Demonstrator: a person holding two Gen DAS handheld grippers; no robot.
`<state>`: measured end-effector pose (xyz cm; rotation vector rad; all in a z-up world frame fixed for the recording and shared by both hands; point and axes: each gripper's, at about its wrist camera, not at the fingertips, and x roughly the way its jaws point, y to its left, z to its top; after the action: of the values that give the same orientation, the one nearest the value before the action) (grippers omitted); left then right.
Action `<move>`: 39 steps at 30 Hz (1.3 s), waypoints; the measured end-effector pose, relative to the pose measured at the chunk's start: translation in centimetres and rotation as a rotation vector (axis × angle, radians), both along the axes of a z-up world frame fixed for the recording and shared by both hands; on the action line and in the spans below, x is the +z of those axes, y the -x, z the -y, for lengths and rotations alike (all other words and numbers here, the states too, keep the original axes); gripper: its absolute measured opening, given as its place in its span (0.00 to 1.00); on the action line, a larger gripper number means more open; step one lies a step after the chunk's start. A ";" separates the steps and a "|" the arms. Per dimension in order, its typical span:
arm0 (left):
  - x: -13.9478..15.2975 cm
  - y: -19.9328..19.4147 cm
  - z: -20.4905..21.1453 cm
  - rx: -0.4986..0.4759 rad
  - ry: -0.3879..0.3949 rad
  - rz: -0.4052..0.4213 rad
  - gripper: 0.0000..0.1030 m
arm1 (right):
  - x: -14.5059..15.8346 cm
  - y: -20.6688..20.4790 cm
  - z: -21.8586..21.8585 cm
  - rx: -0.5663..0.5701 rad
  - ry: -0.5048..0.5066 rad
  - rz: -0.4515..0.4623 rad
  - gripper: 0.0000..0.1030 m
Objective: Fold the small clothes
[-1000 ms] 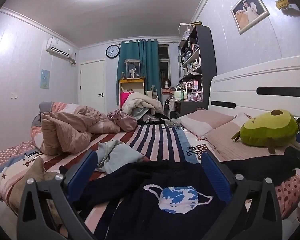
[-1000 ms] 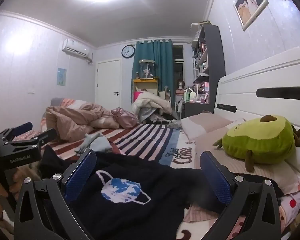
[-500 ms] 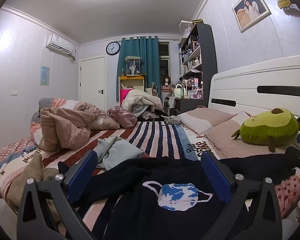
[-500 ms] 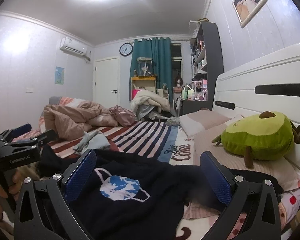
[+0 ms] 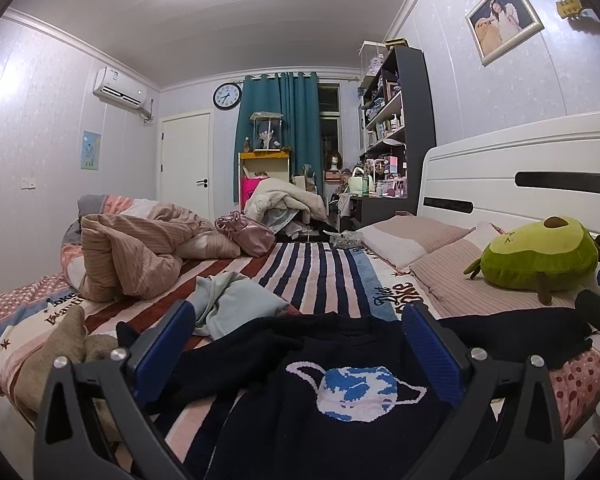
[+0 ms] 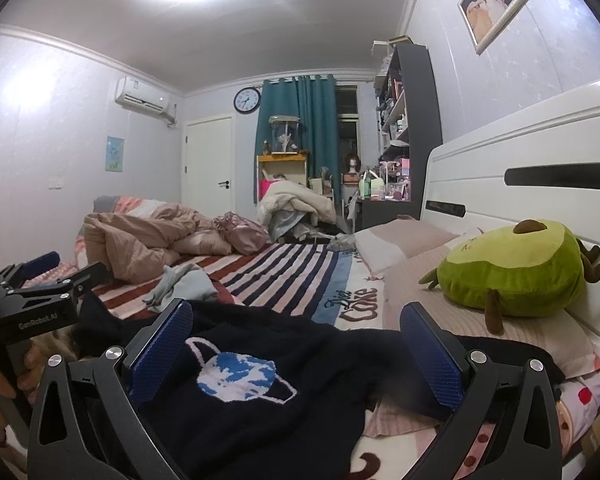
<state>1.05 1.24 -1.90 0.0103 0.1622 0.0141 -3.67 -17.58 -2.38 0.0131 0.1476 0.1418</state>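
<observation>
- Landmark: the dark sweater (image 5: pixel 340 408) lies spread on the striped bed (image 5: pixel 320 264), at the near edge, chest side up, so both tools can get at it from the edge of the bed. This is the thing to fold.
- Left of the sweater, a beige garment (image 5: pixel 66 344) is bunched at the bed's edge, and just beyond the sweater's left sleeve lies a crumpled pale blue garment (image 5: pixel 236 304); both look like pieces waiting their turn.
- The left gripper (image 5: pixel 298 340) hovers low above the sweater's chest, jaws spread wide and holding nothing; it seems poised to come down on a sleeve or hem.
- The sweater itself: navy knit, a blue planet with a pale ring on the front, cloth rumpled. Its left sleeve trails towards the beige garment, the other reaches right onto the pillow (image 5: pixel 480 280). No fold is made yet, I judge.
- The right gripper (image 6: pixel 296 336) hangs over the sweater's right half, fingers equally wide apart and empty, likely so each tool takes one side.
- Right of the sweater, a green avocado plush (image 6: pixel 516 268) rests on the pillow against the headboard, clear of the folding space.
</observation>
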 end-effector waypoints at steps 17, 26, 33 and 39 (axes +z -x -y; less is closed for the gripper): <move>-0.3 -0.6 -0.2 0.017 0.001 -0.009 0.99 | -0.2 0.0 0.0 0.003 -0.002 -0.004 1.00; -0.5 -0.7 -0.5 0.012 0.010 -0.013 0.99 | -0.4 -0.2 -0.3 -0.011 -0.009 0.002 1.00; -0.9 -1.0 -0.9 0.014 0.015 -0.027 0.99 | -0.6 -1.0 -0.5 0.004 -0.031 -0.033 1.00; -2.0 -2.6 -2.7 0.020 0.051 -0.069 0.99 | -1.0 -2.7 -1.5 0.017 -0.029 -0.069 1.00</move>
<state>3.70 3.92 -3.88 -0.0418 0.2319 0.0300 -1.01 -16.06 -3.38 0.0454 0.2146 0.1604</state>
